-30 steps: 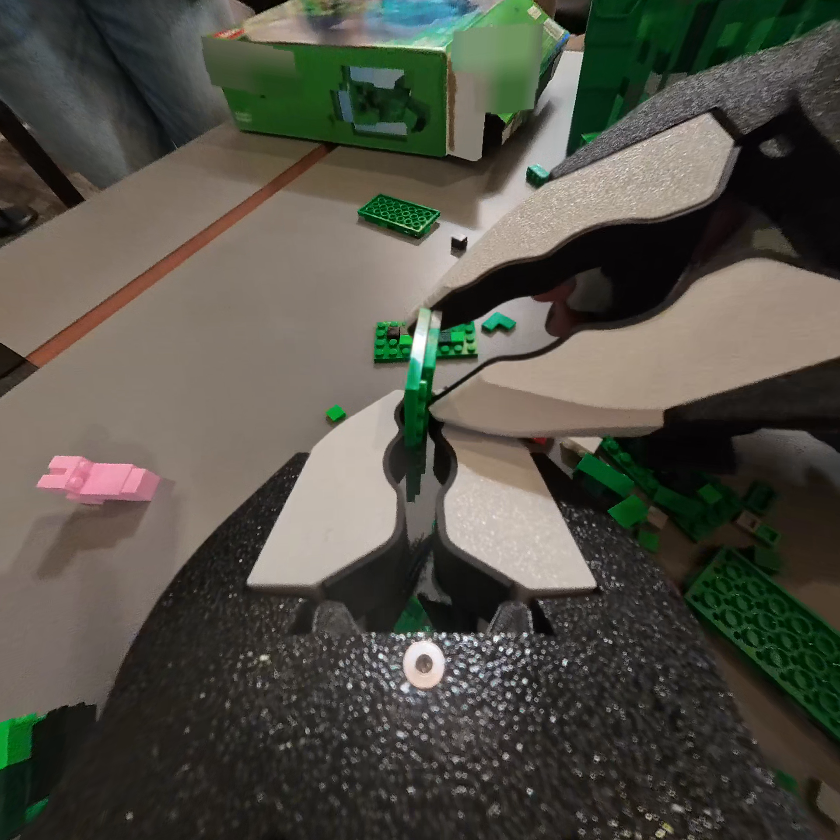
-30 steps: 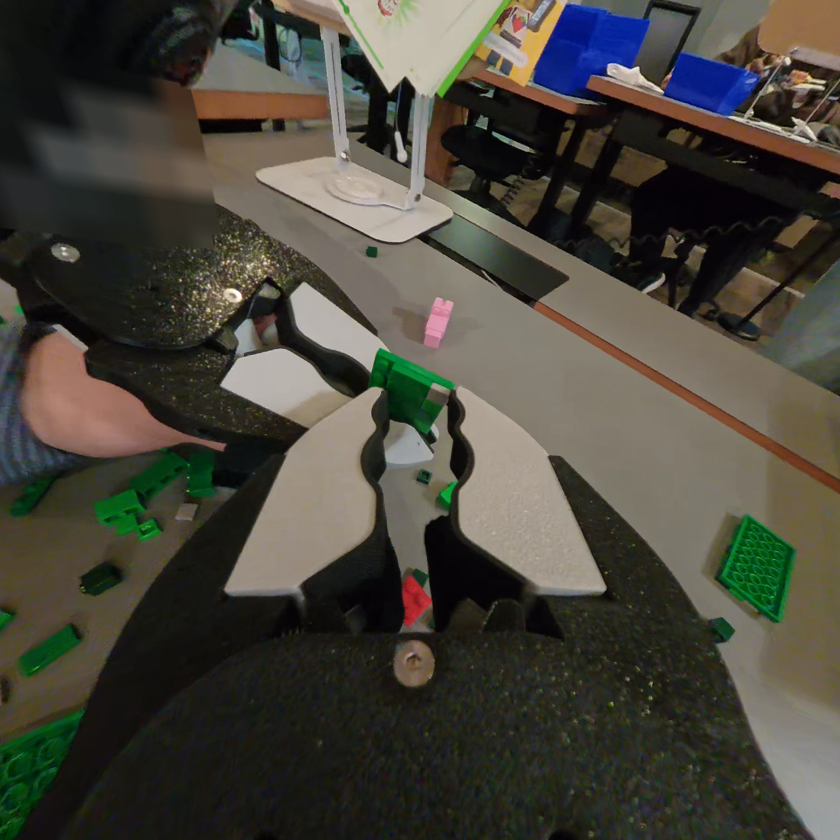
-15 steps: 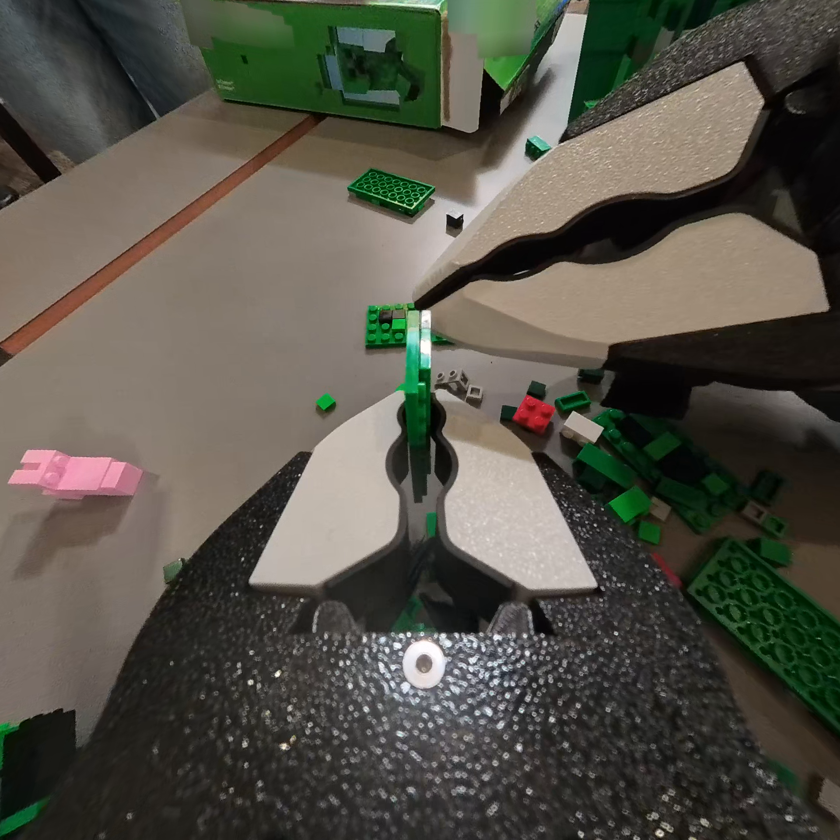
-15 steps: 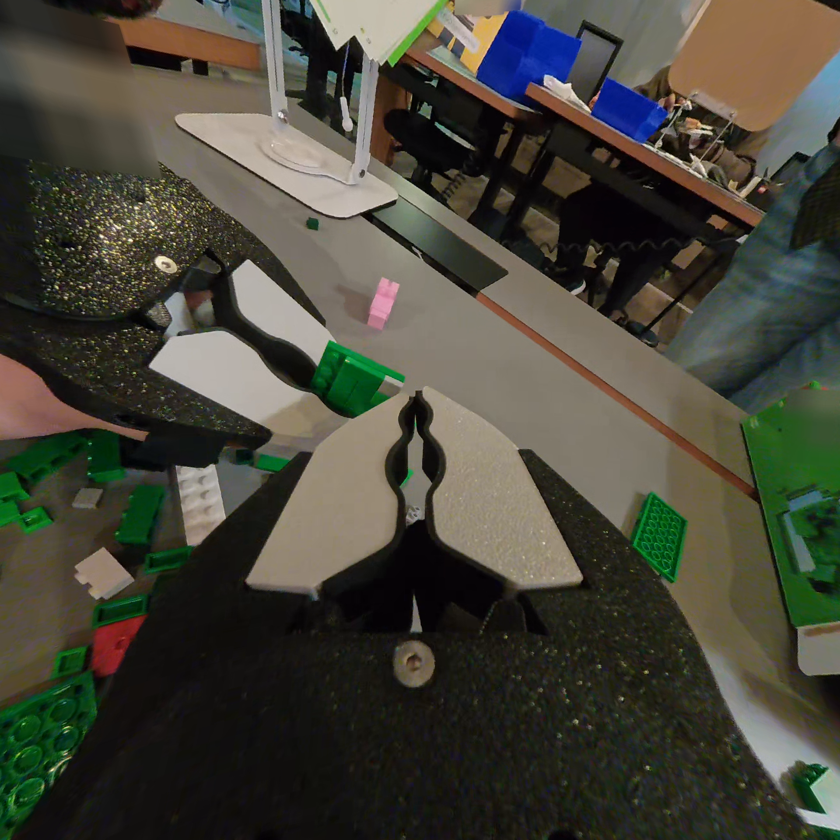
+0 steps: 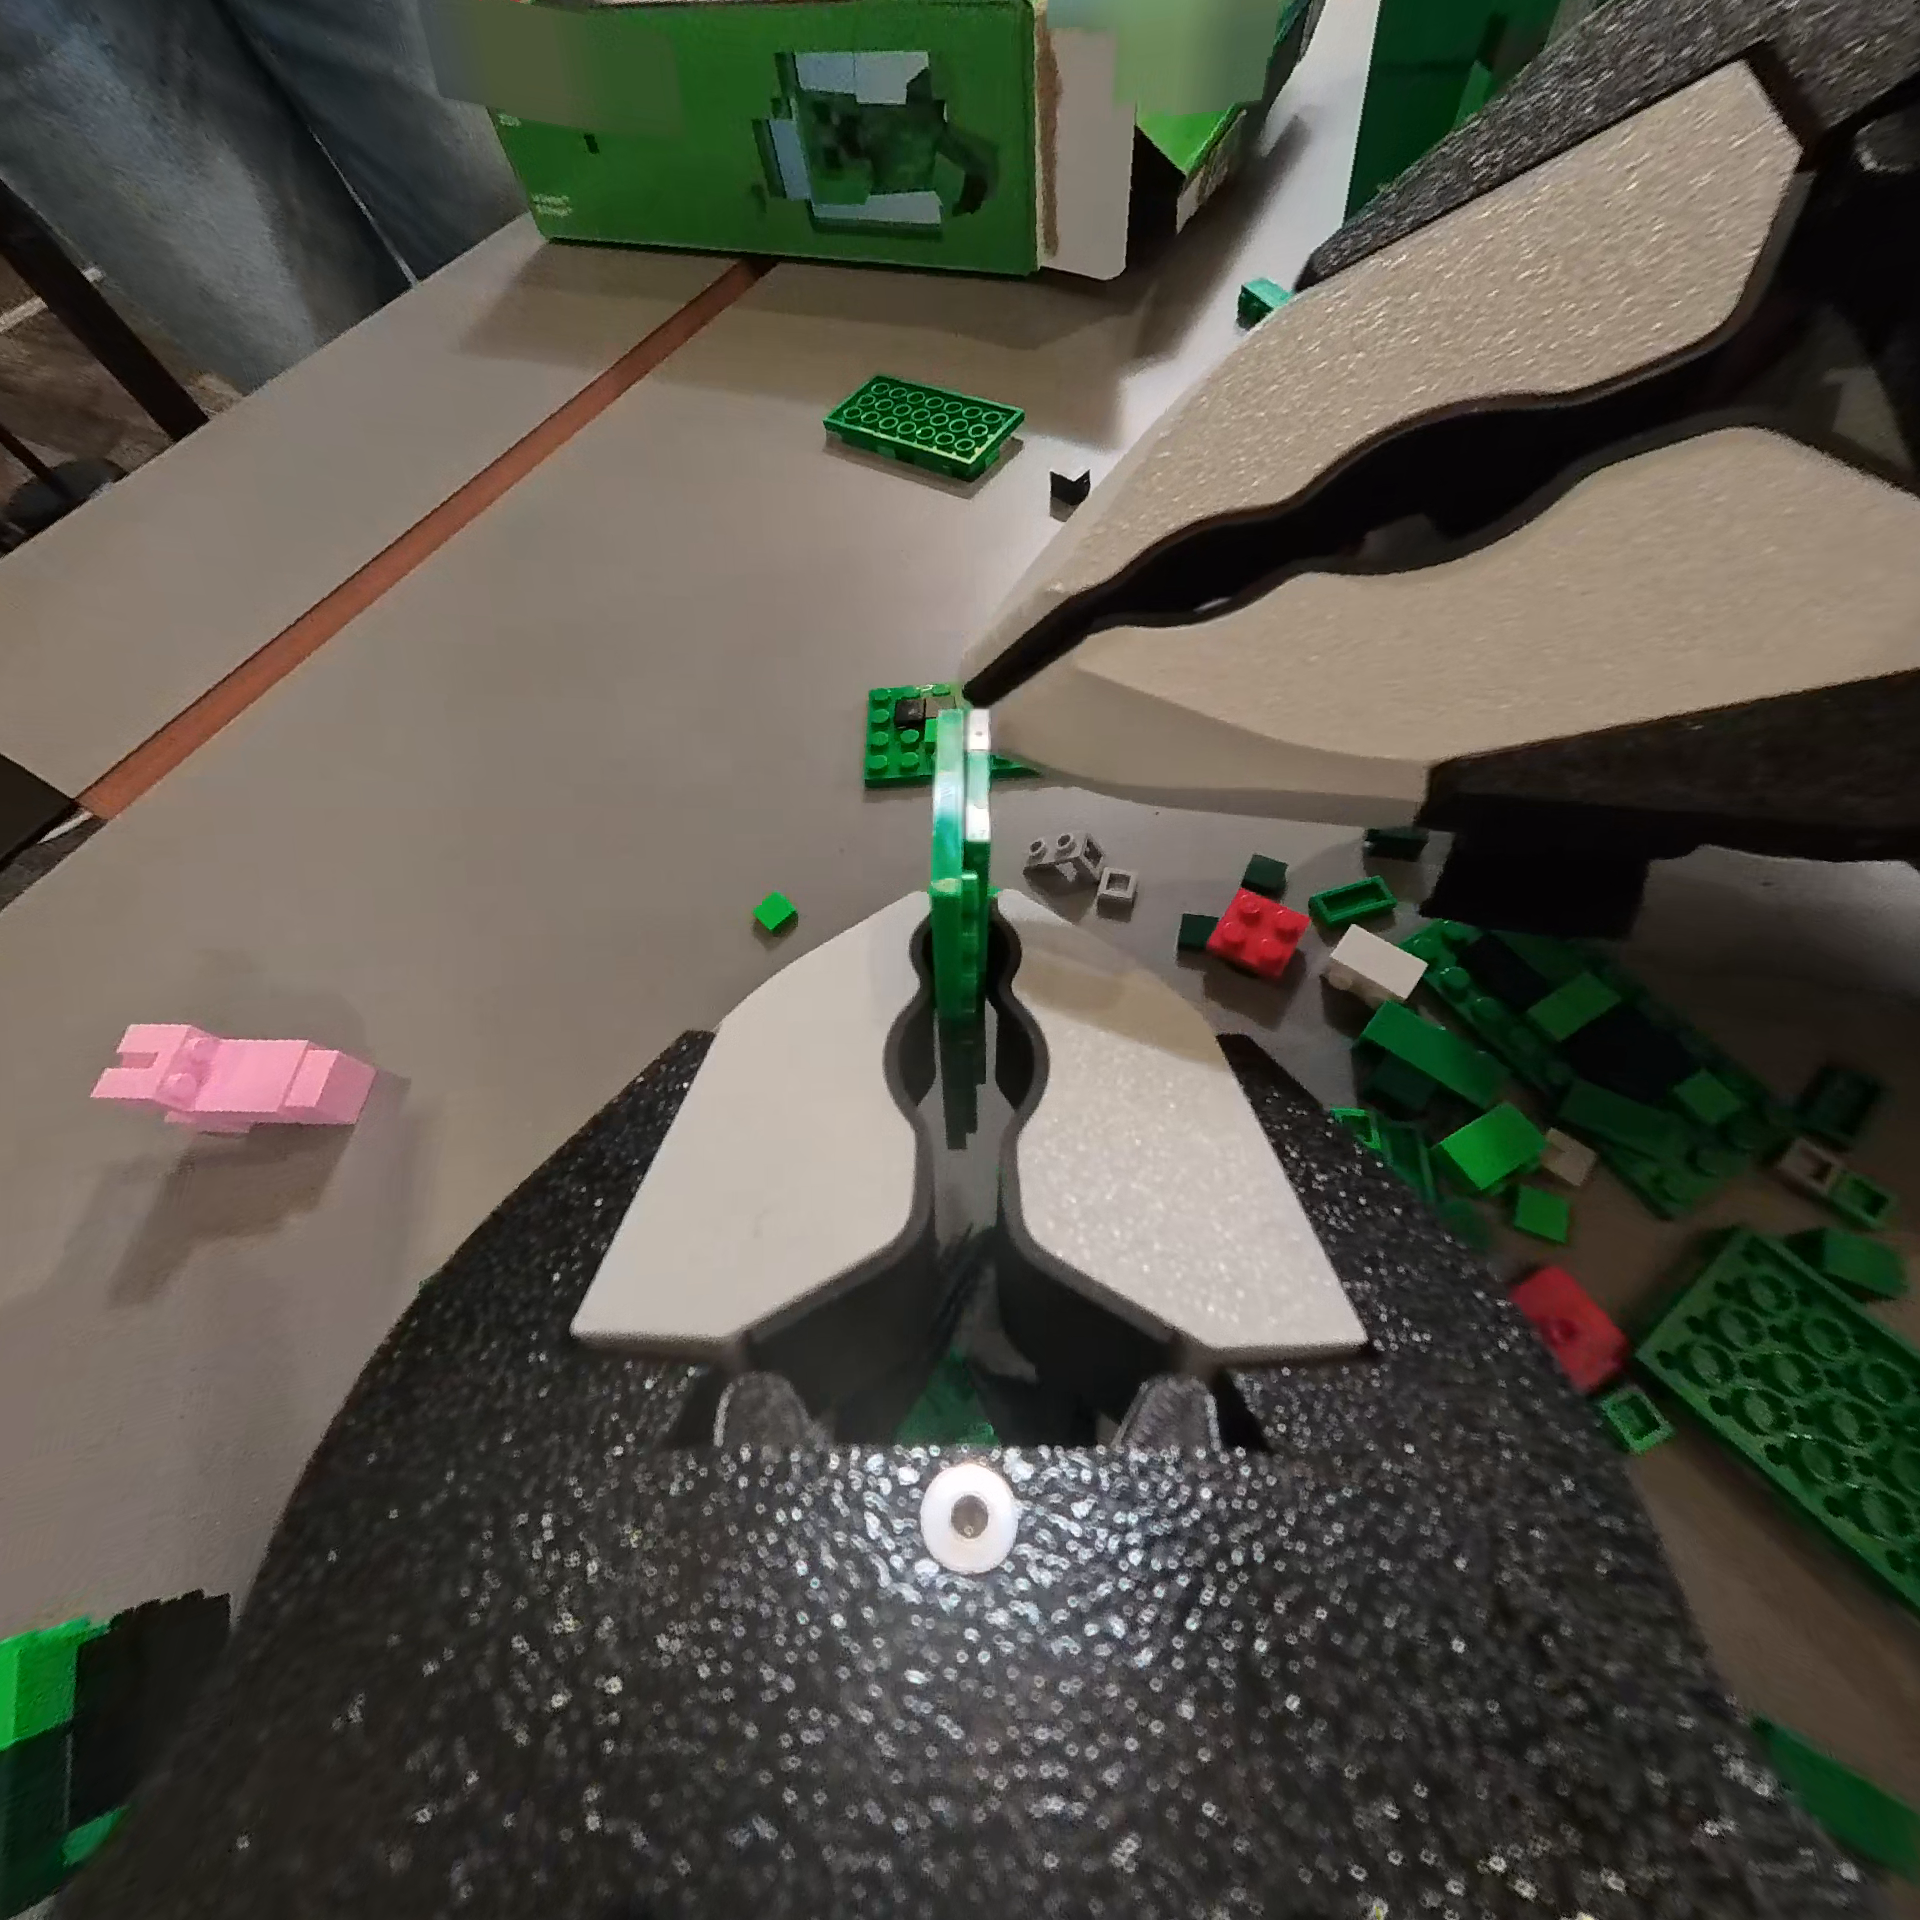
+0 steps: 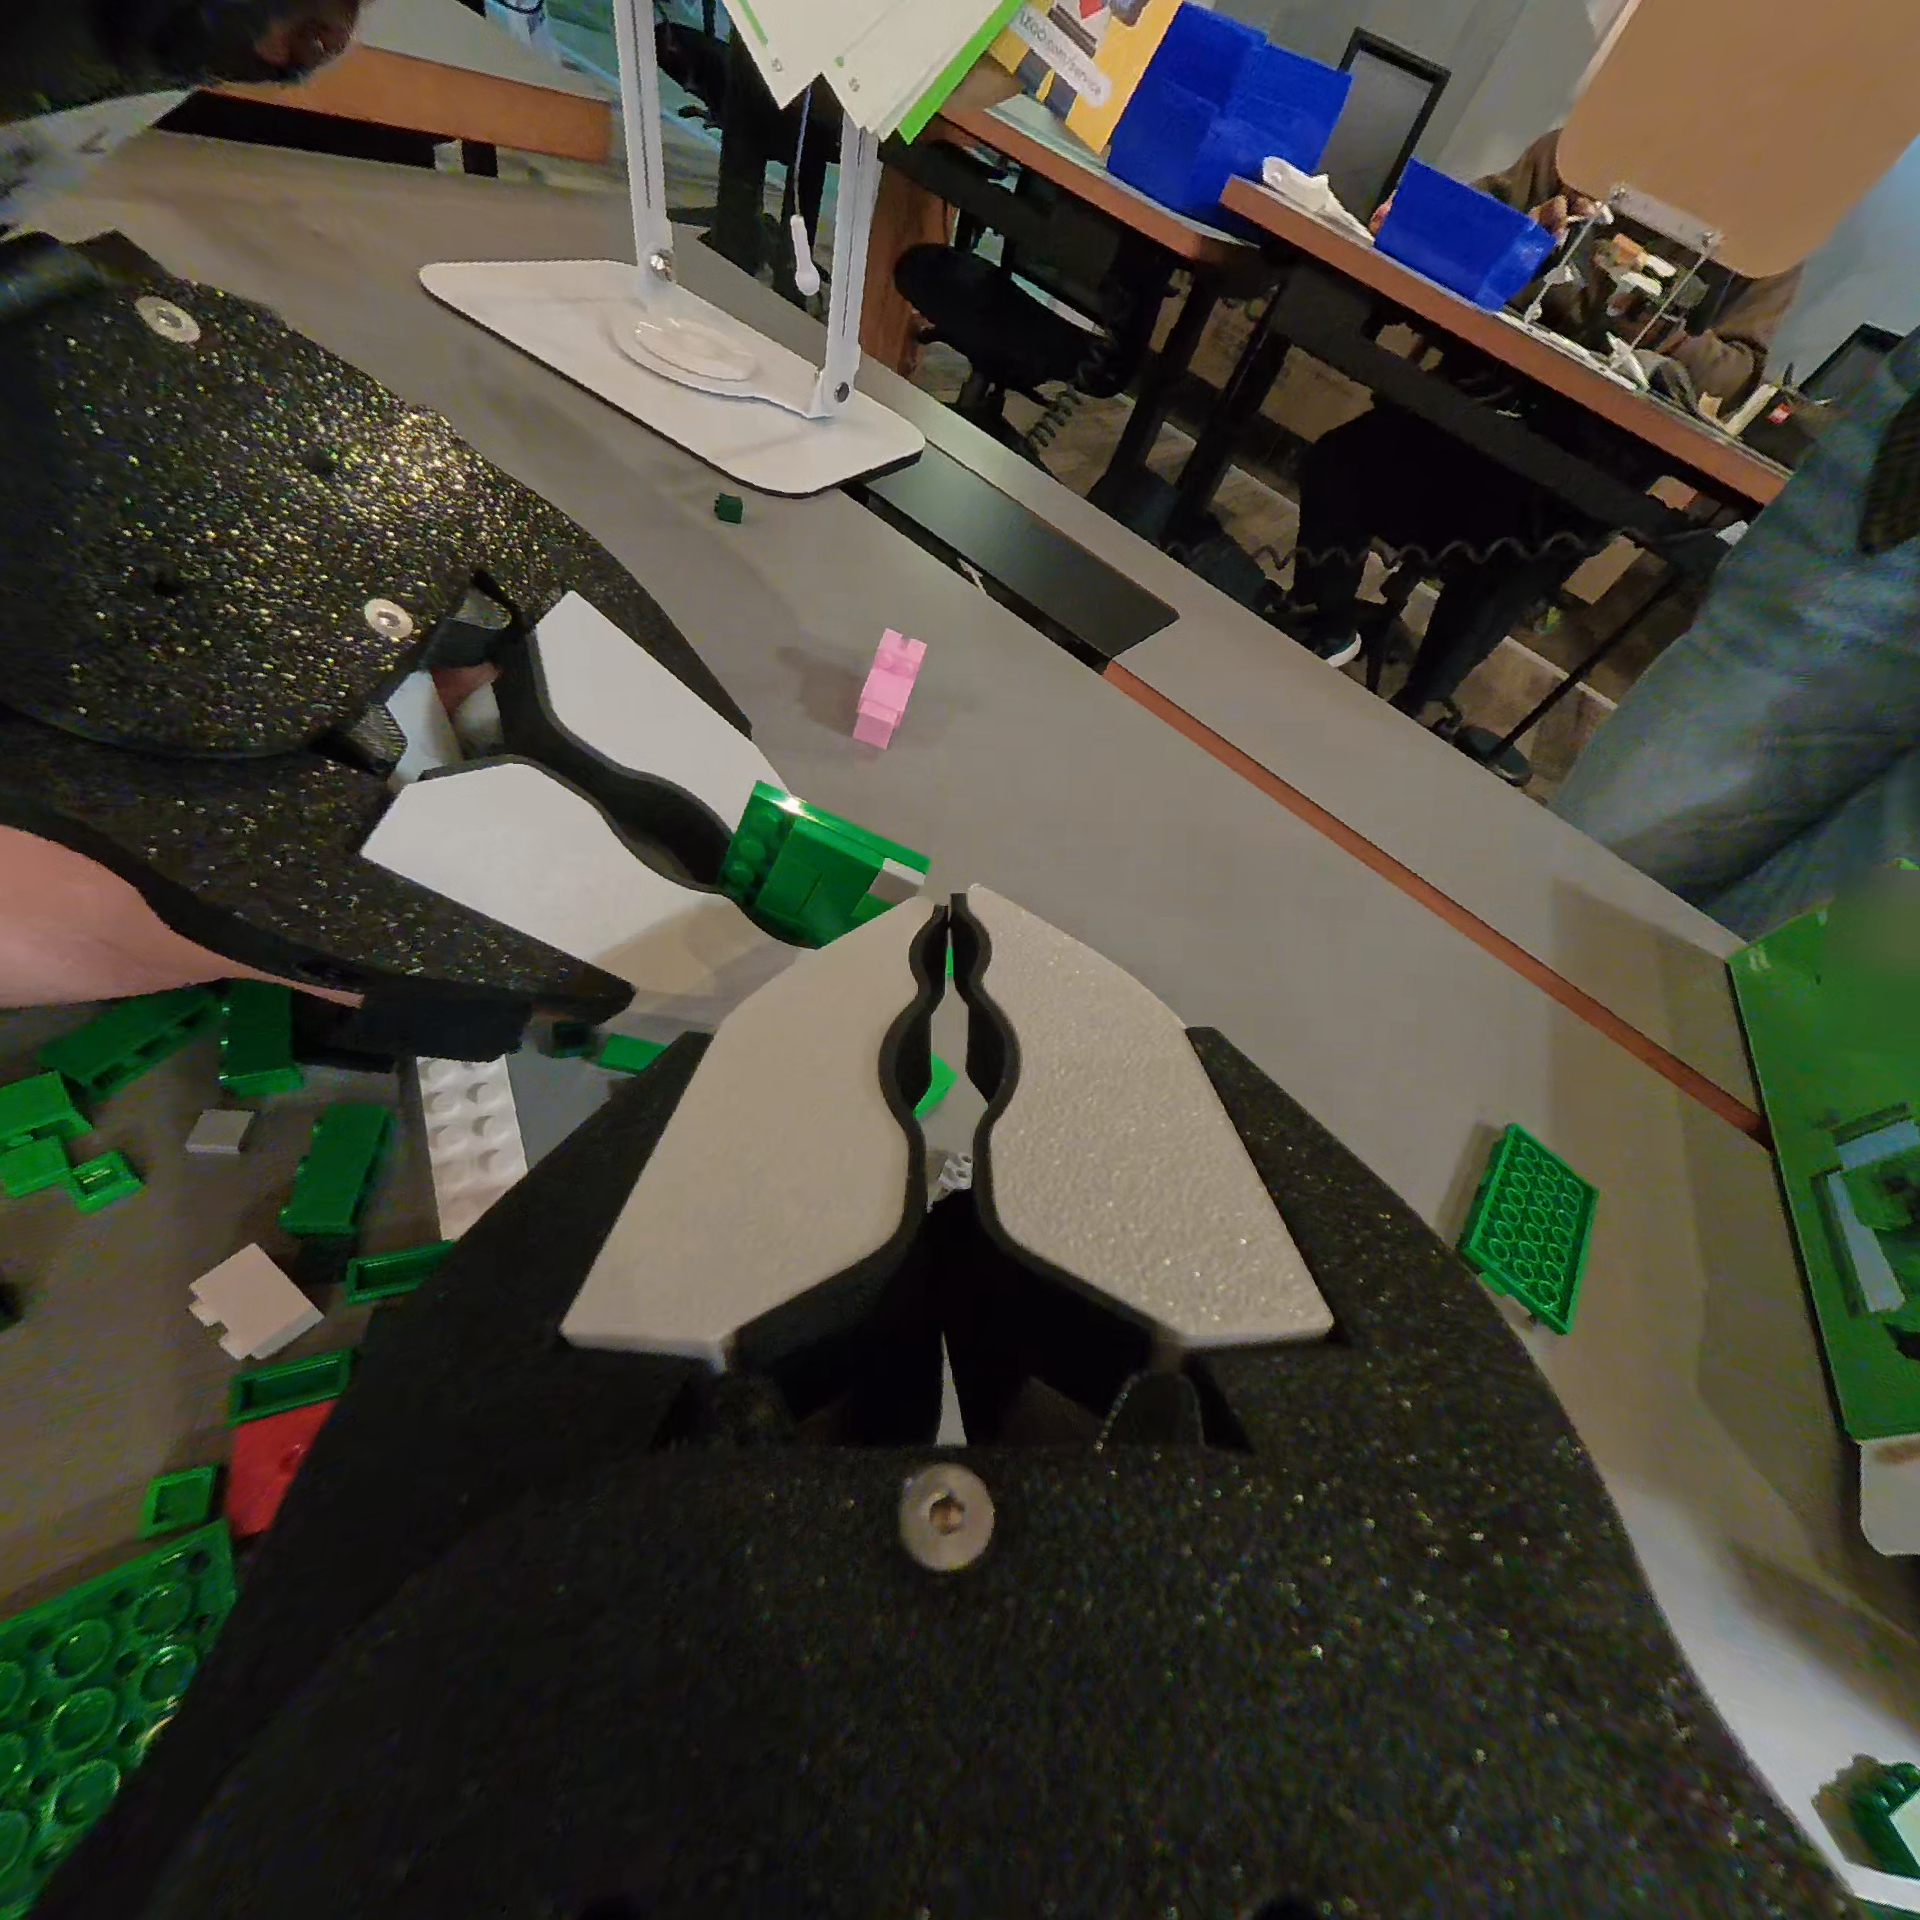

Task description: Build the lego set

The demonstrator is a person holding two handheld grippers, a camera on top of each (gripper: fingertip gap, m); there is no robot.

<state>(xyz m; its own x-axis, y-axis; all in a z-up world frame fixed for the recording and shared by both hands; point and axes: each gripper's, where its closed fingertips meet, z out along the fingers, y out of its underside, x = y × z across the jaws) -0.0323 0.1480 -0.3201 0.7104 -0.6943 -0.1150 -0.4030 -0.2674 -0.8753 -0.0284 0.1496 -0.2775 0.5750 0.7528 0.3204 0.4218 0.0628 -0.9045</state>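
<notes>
Right gripper (image 6: 951,909) closed since; left gripper (image 5: 961,914) clamps green assembly (image 5: 958,831).

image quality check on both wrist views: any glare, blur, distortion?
Left wrist view: sharp centre, fisheye stretch at the edges, soft shadow beside the pink piece. Right wrist view: glare spot on the green assembly, specular sparkle on the left gripper body, soft background.

Right gripper (image 6: 950,914) fingers now together.
</notes>
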